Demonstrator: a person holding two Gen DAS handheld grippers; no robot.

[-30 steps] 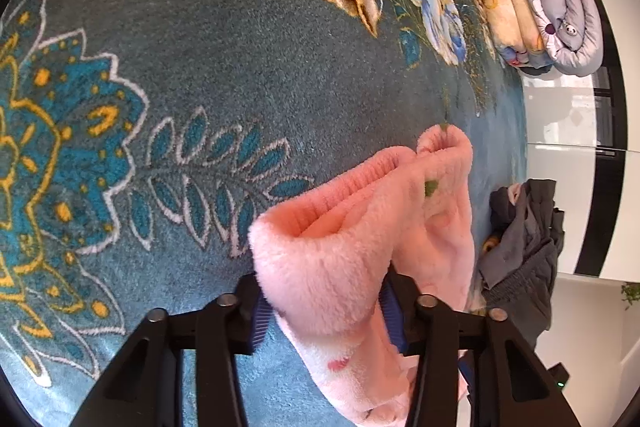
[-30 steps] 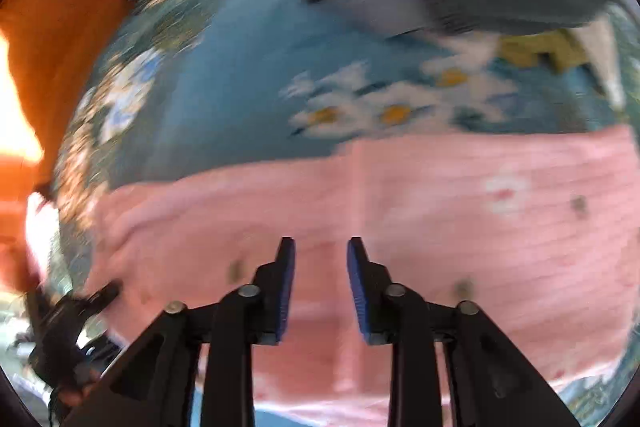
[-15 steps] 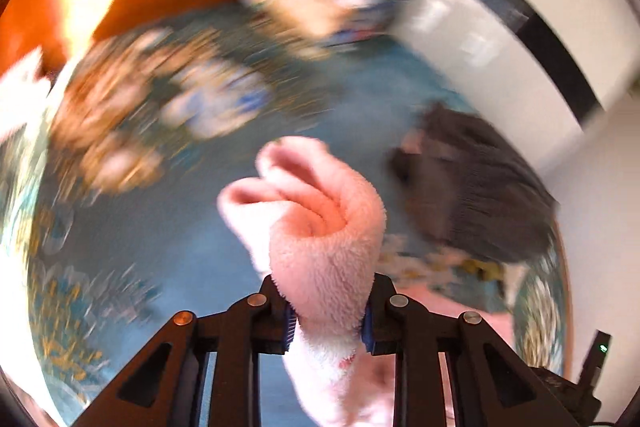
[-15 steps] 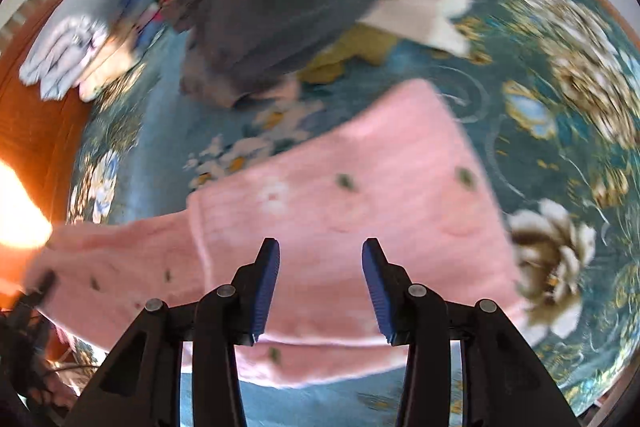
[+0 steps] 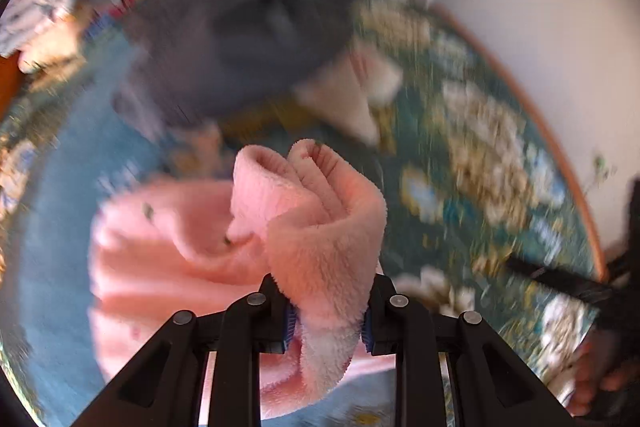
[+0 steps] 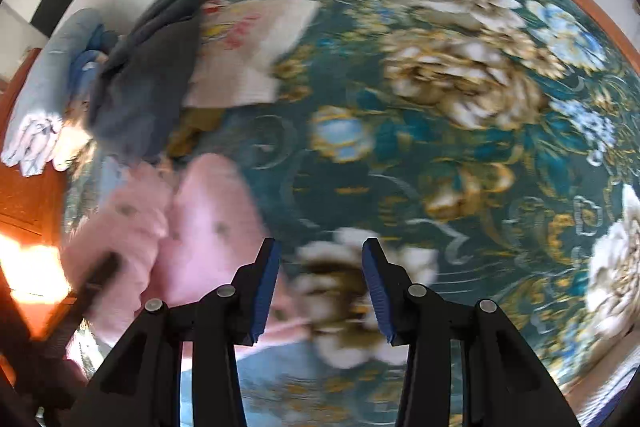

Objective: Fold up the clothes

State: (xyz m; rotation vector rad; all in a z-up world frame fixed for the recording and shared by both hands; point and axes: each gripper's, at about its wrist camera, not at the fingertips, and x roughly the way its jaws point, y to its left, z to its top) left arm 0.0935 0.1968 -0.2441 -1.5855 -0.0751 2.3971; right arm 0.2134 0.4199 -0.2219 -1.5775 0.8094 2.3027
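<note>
Gripping a bunched fold of the one fluffy pink fleece garment [image 5: 320,227], the left gripper [image 5: 326,315] has its jaws clamped on it, as half a second ago. The right gripper [image 6: 320,287], jaws apart and wider than before, hovers empty over the teal floral carpet [image 6: 460,155]. One dark grey garment [image 6: 148,75] lies beyond, then one folded stack [image 6: 36,115]. No legible writing; views blurred.

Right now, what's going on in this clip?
A person is folding a fluffy pink garment on a floral bedspread. The left tongs are shut on a bunched end of it, lifted over the rest. The right tongs are open and hold nothing, above the bedspread beside it. A dark grey garment lies heaped behind, unfolded.
</note>
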